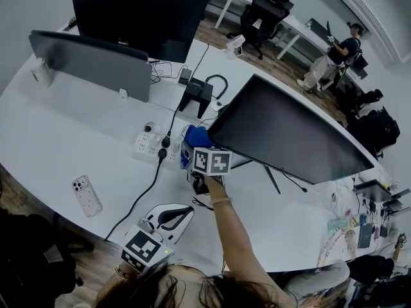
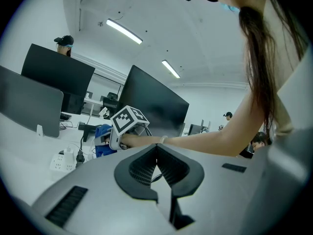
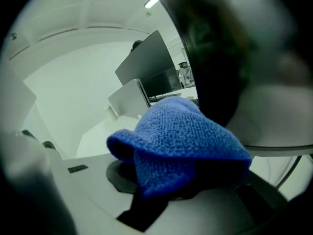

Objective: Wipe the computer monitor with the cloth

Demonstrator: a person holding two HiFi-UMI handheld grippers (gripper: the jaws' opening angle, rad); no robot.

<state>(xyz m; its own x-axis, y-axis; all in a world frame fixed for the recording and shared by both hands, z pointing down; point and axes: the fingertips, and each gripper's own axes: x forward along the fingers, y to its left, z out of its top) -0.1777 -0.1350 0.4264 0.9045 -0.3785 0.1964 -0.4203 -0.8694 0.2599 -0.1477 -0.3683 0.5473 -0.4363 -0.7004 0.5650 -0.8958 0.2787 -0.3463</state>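
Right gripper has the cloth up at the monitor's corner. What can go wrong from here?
1. The monitor stands on thin stand legs. Pressing at its lower corner, where the right gripper holds the cloth, might swivel or tip it.
2. The power strip and black cable lie close beside that corner, so a wide sweep could snag them.
3. The cloth is bunched, so hard gripper parts might touch the screen.

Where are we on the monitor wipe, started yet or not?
Done: the blue cloth is clamped in the right gripper. In hand: it sits at the lower corner of the tilted monitor; contact is unclear. Remaining: apparently all the wiping. The left gripper is shut, empty, held back.
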